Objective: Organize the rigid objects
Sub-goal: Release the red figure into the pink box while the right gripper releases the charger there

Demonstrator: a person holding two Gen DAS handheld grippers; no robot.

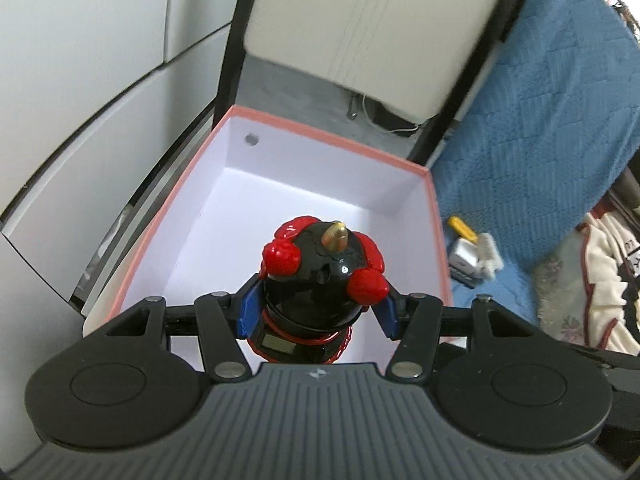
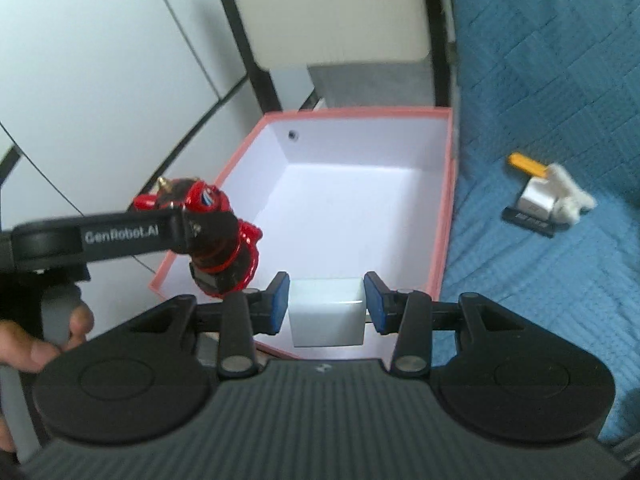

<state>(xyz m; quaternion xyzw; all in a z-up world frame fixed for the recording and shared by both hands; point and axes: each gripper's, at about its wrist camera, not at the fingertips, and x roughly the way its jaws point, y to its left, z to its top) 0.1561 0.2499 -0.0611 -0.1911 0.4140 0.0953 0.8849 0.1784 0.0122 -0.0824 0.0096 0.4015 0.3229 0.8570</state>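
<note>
My left gripper [image 1: 316, 312] is clenched on a glossy black-and-red plastic toy robot with a brass tip [image 1: 322, 276], blue pads pressing its round black body from both sides, and I hold it above the near left part of the open pink-rimmed white cardboard box [image 1: 434, 216]; seen from the right wrist the toy [image 2: 218, 248] hangs over the box's left rim, not yet inside; my right gripper [image 2: 326, 304] grasps a plain white rigid cube [image 2: 326, 312], pads touching its two side faces, over the box's near edge [image 2: 444, 208]; the toy looks hard, slick and knobbly, so I judge the smooth waist below the red shoulders the safest hold, since the protruding red bits could snap or let it twist; the cube seems light and stiff, with flat faces that take a squeeze well, though a smooth finish may slide; beyond the box's right wall, on the blue quilted cover [image 2: 560, 80], lies a small cluster of leftovers, a yellow-handled white piece and a white block on a dark base [image 2: 540, 200], well apart from both grippers; the box floor beyond looks bare.
</note>
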